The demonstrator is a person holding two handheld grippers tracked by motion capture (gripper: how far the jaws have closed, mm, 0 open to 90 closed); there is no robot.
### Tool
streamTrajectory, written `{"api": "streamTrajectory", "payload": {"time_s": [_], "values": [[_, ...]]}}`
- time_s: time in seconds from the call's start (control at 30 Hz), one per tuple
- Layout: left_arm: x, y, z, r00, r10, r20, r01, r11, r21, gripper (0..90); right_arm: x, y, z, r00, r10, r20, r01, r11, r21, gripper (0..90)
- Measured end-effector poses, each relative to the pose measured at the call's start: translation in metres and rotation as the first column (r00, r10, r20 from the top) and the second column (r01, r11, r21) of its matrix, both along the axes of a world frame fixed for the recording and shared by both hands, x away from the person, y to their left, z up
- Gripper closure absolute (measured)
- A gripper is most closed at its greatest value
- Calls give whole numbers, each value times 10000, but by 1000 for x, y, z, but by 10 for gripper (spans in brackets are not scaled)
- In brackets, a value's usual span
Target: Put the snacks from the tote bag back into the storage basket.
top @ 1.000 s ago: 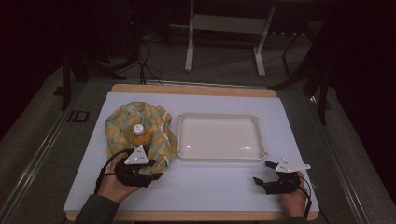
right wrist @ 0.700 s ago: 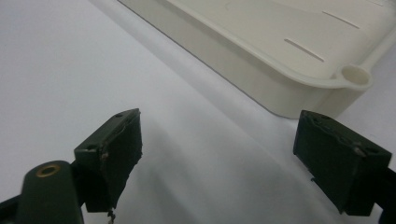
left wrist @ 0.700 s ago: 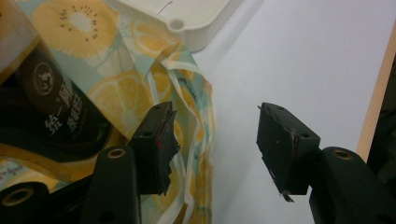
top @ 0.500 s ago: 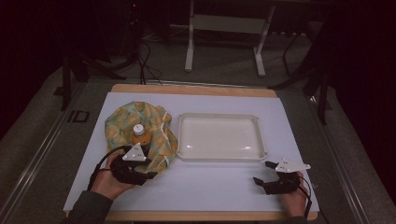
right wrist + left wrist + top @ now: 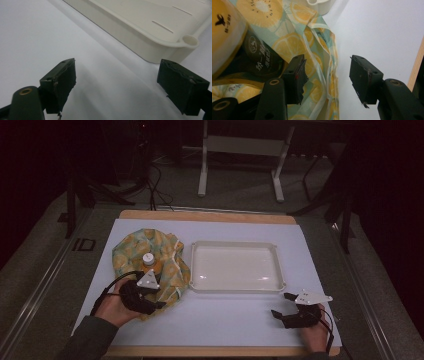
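At the near edge of the table point(image 5: 210, 320), covered by a white sheet with a wooden rim showing near and far, the person's two hands hold the grippers. The right gripper point(image 5: 290, 310) rests near the right corner, its jaws spread wide with nothing between them; in the right gripper view they frame bare sheet just short of the tray's point(image 5: 235, 287) near right corner. The left gripper point(image 5: 145, 295) lies at the near left, on the near edge of a lemon-print bag point(image 5: 130, 252); its jaws stand apart over the bag's folded cloth and pale drawstring point(image 5: 319, 45), gripping neither. Close past the left jaw, a bottle point(image 5: 148, 261) with a white cap and orange label stands on the bag. The white tray lies empty at mid-table, touching the bag's right edge.

Beyond the table, the dark room shows grey floor, cables point(image 5: 150, 175) and a white stand's legs point(image 5: 240, 165).

Against a second ago, the left gripper has drawn slightly nearer and leftward along the bag; the right gripper, tray and bottle are unmoved.
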State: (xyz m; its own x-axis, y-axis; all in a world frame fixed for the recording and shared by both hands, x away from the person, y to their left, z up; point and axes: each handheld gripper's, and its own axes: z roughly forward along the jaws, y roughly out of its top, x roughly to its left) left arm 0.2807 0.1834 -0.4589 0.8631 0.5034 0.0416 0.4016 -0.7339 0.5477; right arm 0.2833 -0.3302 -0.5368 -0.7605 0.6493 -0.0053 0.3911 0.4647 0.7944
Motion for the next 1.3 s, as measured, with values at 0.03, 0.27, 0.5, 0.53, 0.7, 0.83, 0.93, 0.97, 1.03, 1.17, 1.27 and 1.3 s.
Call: {"api": "streamTrajectory", "payload": {"time_s": [0.03,0.27,0.5,0.53,0.7,0.83,0.93,0.97,1.03,1.17,1.27,1.3], "values": [[1,0,1,10000,-23,-31,23,10000,63,465,0,0,0,10000,3,-3,-3,10000,3,151],[5,1,7,9996,-222,-150,229,9985,506,467,0,0,0,10000,-6,10,6,10000,19,151],[9,6,17,9994,-299,-147,311,9958,864,468,0,0,0,10000,-7,15,7,10000,26,151],[9,7,19,9994,-314,-135,325,9956,884,468,0,0,0,10000,-7,14,7,10000,23,151],[12,11,23,9995,-265,-147,279,9946,1002,468,0,0,0,10000,-10,17,10,10000,27,151],[14,15,25,9996,-223,-177,241,9939,1077,469,0,0,0,10000,-13,24,13,10000,29,151],[15,17,27,9996,-190,-215,213,9933,1134,469,0,0,0,10000,-5,22,5,10000,39,151],[16,18,27,9996,-168,-241,194,9935,1119,469,0,0,0,10000,-5,26,5,10000,47,151],[17,21,28,9996,-97,-271,127,9935,1127,469,0,0,0,10000,-15,23,15,10000,60,151],[19,26,31,9997,-4,-261,35,9928,1195,470,0,-1,0,10000,-6,58,6,10000,79,151],[20,29,35,9998,69,-202,-45,9929,1189,469,0,-1,0,10000,-7,69,6,10000,92,151],[20,30,37,9998,107,-162,-88,9937,1115,469,0,-1,0,10000,-6,74,6,10000,93,151]]}}
